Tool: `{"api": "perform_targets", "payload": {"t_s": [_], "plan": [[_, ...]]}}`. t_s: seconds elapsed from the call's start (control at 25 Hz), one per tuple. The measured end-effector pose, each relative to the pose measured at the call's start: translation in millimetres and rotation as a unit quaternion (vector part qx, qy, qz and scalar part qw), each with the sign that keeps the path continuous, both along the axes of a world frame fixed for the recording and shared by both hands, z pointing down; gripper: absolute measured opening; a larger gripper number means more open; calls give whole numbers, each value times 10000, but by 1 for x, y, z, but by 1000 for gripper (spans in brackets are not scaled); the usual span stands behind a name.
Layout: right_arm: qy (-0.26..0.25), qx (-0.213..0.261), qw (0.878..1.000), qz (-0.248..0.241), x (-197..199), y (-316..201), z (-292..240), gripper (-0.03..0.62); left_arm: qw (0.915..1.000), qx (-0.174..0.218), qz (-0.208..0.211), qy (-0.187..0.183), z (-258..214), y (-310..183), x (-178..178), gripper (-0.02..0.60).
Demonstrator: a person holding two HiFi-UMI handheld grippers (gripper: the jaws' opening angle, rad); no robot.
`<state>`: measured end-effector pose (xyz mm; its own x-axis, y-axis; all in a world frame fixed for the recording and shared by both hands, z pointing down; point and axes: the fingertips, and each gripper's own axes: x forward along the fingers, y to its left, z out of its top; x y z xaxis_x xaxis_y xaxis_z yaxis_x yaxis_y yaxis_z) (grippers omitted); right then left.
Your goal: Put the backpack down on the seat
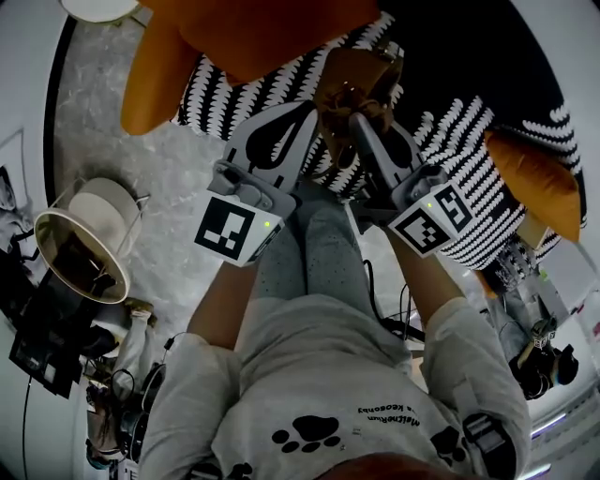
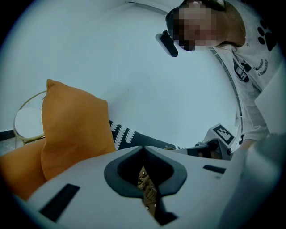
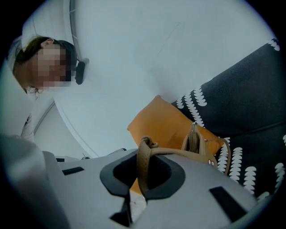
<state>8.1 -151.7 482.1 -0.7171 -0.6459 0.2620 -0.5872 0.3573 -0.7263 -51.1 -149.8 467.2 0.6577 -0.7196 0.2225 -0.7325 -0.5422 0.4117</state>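
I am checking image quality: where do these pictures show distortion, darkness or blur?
Head view: strong fisheye bending, black corners, the backpack dim. Left gripper view: round dark border, orange cushion evenly lit, sharp. Right gripper view: same border, backpack strap clear.

Living-room mock-up, by the look of it: black-and-white patterned sofa (image 1: 459, 131) at 1 o'clock with orange cushions (image 1: 534, 178), marbled floor (image 1: 112, 122) at 10, round white side table (image 1: 98, 7) at 11. Loose cables (image 1: 386, 314) and dark camera gear (image 1: 542, 364) on the floor at 4 o'clock suggest a staged recording room, not a lived-in home.
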Motion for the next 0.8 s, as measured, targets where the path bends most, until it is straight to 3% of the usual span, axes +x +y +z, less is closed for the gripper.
{"api": "perform_targets", "payload": {"t_s": [0.8], "plan": [[263, -233, 9994, 59, -6, -13, 61, 52, 9996, -221, -43, -163, 55, -16, 3, 18]]}}
